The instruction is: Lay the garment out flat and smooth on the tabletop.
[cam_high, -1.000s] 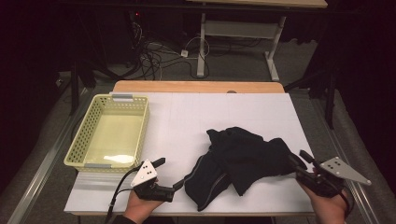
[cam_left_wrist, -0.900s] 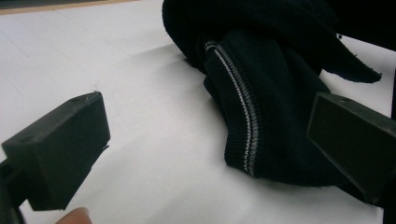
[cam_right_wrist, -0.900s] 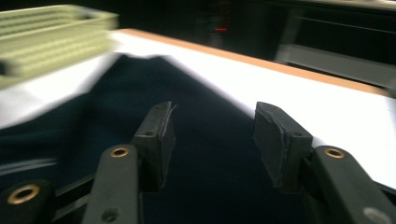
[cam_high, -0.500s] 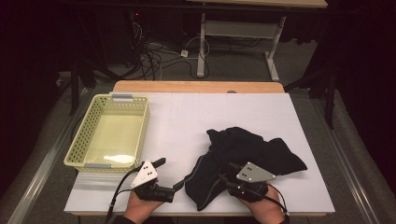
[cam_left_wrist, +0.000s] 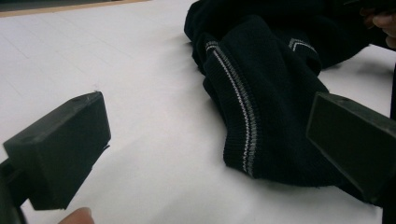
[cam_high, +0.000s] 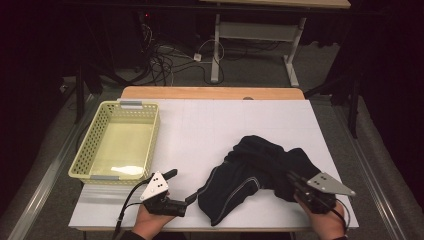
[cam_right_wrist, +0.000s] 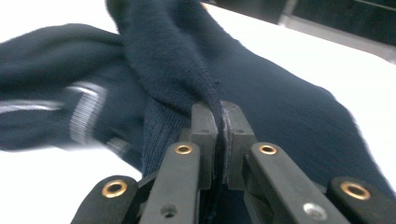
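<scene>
As jaws just closed — right gripper (cam_right_wrist: 219, 116) pinches sweater (cam_high: 255, 170) fold | left gripper (cam_left_wrist: 205, 144) jaws wide, seemingly empty

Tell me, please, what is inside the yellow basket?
The yellow basket looks empty: its bare floor shows in the high view. Its near wall may cover a thin strip of floor.

Left claw (cam_high: 181, 186) gapes; right claw (cam_right_wrist: 219, 122) just clamped.

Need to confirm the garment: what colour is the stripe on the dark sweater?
Light grey-white on the dark navy sweater, clearest in the left gripper view.
</scene>
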A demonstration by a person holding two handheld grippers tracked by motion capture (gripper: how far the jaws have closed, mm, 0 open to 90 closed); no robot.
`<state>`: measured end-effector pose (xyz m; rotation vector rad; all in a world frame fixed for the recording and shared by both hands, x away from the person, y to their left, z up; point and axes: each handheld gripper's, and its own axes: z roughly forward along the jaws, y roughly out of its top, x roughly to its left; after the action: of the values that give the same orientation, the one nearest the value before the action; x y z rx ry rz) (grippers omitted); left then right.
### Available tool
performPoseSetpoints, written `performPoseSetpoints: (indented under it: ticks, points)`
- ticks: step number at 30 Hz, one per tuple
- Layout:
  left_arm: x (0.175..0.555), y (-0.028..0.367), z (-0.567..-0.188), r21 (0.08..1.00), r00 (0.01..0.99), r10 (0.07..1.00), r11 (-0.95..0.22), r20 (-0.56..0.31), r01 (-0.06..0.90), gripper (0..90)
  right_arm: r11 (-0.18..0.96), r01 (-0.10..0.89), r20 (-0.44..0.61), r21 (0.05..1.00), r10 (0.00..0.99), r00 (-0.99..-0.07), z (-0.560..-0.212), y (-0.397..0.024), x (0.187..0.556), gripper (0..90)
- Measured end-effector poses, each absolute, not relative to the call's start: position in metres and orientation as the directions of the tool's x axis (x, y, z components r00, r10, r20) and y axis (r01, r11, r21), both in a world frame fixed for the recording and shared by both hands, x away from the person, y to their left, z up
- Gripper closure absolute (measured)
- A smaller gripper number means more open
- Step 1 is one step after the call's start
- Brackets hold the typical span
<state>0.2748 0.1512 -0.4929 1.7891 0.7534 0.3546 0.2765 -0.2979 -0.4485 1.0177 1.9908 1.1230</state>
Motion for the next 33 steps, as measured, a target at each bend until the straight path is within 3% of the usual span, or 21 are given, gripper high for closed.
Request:
performPoseSetpoints:
  ticks: [11,15,17,20,23,29,33]
  points:
    - [0.275,0.151,-0.493,0.929,0.753,0.646,-0.190,-0.124,0.317,0.0,0.185,0.408,-0.088,0.894,0.965,-0.245,-0.457,-0.404,0.260,86.3]
    - [0.275,0.151,-0.493,0.929,0.753,0.647,-0.192,-0.122,0.316,0.7,0.162,0.435,-0.081,0.886,0.977,-0.199,-0.465,-0.420,0.257,85.8]
    - [0.275,0.151,-0.493,0.929,0.752,0.648,-0.193,-0.121,0.315,0.7,0.156,0.430,-0.067,0.889,0.974,-0.214,-0.463,-0.418,0.258,77.1]
    - [0.275,0.151,-0.493,0.929,0.751,0.649,-0.194,-0.119,0.315,0.7,0.153,0.381,-0.049,0.912,0.962,-0.269,-0.450,-0.402,0.258,51.5]
    - [0.274,0.150,-0.493,0.929,0.751,0.649,-0.195,-0.117,0.313,0.7,0.167,0.306,-0.060,0.937,0.943,-0.328,-0.430,-0.377,0.255,38.8]
    - [0.274,0.150,-0.493,0.929,0.752,0.650,-0.197,-0.115,0.312,0.7,0.216,0.185,-0.097,0.959,0.861,-0.500,-0.403,-0.313,0.254,36.6]
    - [0.274,0.150,-0.493,0.929,0.751,0.650,-0.198,-0.113,0.311,0.7,0.291,0.166,-0.141,0.942,0.795,-0.590,-0.402,-0.266,0.264,39.9]
